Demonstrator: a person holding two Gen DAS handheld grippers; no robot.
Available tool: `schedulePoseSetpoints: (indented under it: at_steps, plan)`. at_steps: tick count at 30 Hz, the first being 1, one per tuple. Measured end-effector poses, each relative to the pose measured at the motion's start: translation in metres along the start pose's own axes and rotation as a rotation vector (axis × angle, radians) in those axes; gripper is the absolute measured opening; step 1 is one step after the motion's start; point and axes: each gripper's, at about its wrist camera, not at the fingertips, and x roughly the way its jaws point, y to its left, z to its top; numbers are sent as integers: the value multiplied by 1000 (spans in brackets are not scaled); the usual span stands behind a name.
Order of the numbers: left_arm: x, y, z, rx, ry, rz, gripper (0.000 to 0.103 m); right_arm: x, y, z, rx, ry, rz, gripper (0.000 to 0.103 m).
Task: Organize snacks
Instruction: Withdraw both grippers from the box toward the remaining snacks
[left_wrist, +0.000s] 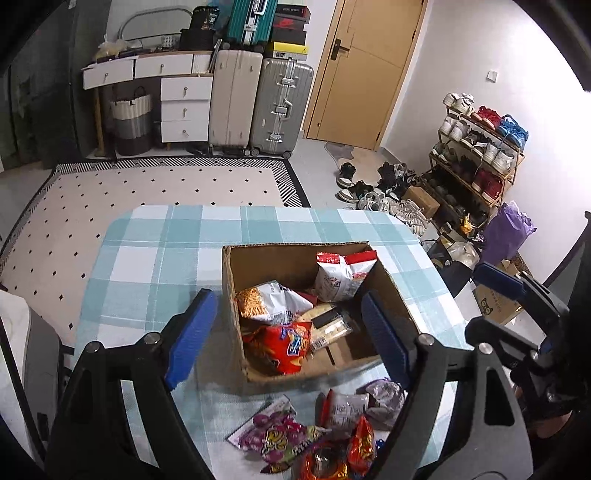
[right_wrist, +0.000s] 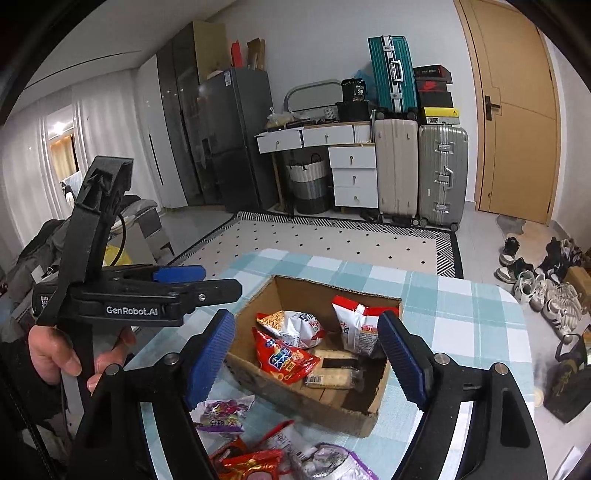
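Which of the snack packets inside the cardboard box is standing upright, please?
The white-and-red packet propped in the brown cardboard box's far corner; the others lie flat.

Left claw (left_wrist: 290, 336) agape, empty; right claw (right_wrist: 308, 358) likewise.

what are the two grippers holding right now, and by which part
Nothing is held. The left gripper and right gripper both stand open and empty above the cardboard box of snacks.
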Motion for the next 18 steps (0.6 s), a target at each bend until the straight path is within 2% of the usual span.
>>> schedulePoseSetpoints:
  at_steps: [14, 17, 18]
  plan:
    - [-65, -18, -48, 39, -38, 58, 87, -60, 16, -26, 21, -71, -24, 89]
    - [-76, -24, -61, 55, -58, 60, 92, -73, 19, -34, 30, -85, -28, 92]
    - [-80, -27, -66, 58, -63, 60, 97, -77, 20, -38, 34, -87, -29, 92]
